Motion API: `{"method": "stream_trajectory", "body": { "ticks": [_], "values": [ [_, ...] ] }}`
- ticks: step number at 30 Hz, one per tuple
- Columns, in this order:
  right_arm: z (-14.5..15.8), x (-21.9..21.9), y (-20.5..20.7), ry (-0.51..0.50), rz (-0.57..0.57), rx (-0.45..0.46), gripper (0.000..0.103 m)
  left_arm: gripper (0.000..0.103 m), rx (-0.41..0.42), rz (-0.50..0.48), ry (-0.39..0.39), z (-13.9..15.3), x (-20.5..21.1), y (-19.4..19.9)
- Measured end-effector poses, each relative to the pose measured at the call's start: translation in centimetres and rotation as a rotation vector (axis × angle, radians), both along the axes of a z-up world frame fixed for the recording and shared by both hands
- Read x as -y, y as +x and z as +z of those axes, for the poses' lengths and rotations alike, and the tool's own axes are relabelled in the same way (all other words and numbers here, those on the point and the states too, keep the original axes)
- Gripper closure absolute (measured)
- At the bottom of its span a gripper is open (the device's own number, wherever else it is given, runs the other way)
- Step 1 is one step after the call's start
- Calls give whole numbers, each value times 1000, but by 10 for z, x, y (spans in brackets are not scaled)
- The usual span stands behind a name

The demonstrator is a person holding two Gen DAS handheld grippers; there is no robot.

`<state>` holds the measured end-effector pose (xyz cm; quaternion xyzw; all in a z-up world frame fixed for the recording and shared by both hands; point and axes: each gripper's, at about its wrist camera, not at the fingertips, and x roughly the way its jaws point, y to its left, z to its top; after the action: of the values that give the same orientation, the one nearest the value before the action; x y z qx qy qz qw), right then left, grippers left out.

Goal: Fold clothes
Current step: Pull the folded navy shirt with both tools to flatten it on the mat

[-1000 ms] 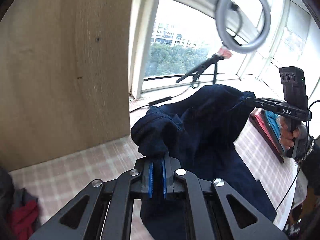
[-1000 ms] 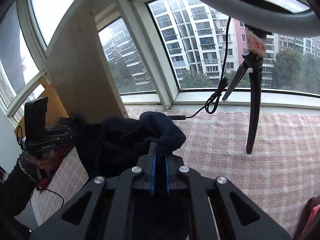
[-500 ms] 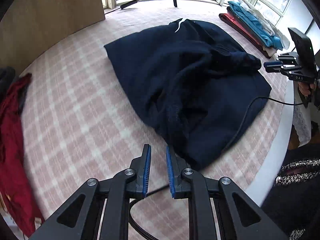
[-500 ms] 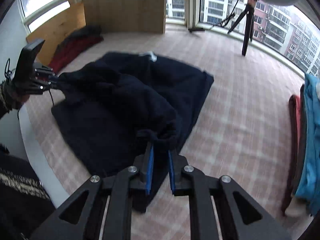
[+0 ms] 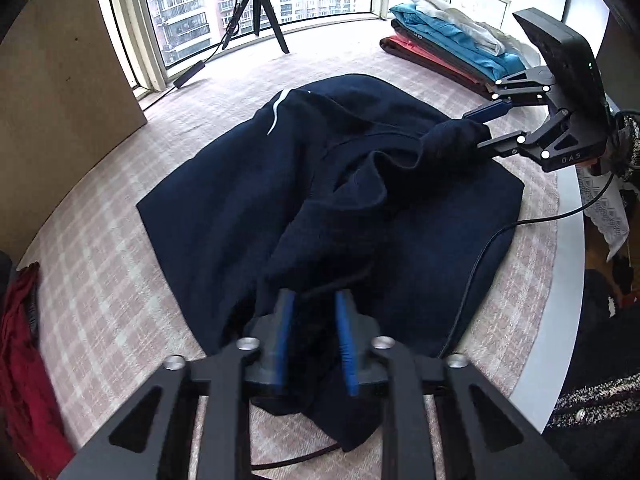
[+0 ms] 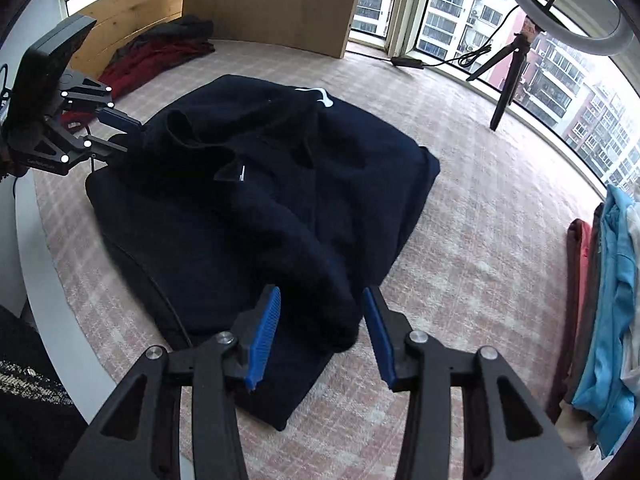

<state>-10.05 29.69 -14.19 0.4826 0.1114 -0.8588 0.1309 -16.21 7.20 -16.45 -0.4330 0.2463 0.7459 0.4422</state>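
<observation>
The dark navy knitted sweater [image 5: 240, 208] now lies on the pink checked tablecloth [image 5: 100, 280], no longer held aloft. The right gripper [image 6: 320, 292] has just opened its tongs around the near sleeve, releasing it. The left gripper [image 5: 314, 296] has its tongs astride cloth at the near edge, but its grip is unclear.

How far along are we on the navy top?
Done: the navy top lies spread on the checked cover, both sleeves drawn across its body. In hand: right gripper has just been opening, cuff loose between its jaws; left gripper straddles the other sleeve, grip unclear. Still to do: fold the body and add it to the folded stack.
</observation>
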Motion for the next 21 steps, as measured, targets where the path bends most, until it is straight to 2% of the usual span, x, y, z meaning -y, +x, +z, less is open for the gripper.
{"method": "stream_trajectory", "body": {
  "ticks": [1, 2, 4, 6, 8, 10, 12, 13, 14, 15, 16, 21],
  "values": [
    [-1, 3, -1, -8, 15, -8, 72, 103, -2, -5, -4, 2, 2, 2],
    [-2, 7, -2, 1, 24, -9, 99, 103, -3, -11, -8, 4, 4, 4],
    [2, 15, 0, 60, 34, -33, 98, 103, -6, -20, -14, 8, 8, 8],
    [16, 18, 13, 73, 55, -79, 98, 103, -6, -26, 9, 24, 20, 19],
    [34, 16, 28, 50, 60, -103, 98, 103, -17, -34, 25, 36, 29, 31],
    [38, 14, 35, 26, 70, -89, 98, 103, -40, -48, 34, 40, 31, 37],
    [34, 16, 39, 42, 84, -74, 97, 96, -70, -65, 38, 39, 29, 39],
    [28, 20, 38, 94, 86, -73, 94, 87, -95, -66, 20, 36, 23, 36],
    [21, 25, 36, 148, 88, -74, 88, 73, -118, -70, 4, 33, 17, 34],
    [14, 30, 34, 170, 103, -55, 85, 67, -135, -83, -6, 30, 12, 31],
    [9, 34, 31, 185, 112, -43, 83, 64, -146, -106, -15, 26, 7, 28],
    [-7, 38, 25, 217, 138, -17, 80, 63, -155, -174, -127, 2, -8, 18]
  ]
}}
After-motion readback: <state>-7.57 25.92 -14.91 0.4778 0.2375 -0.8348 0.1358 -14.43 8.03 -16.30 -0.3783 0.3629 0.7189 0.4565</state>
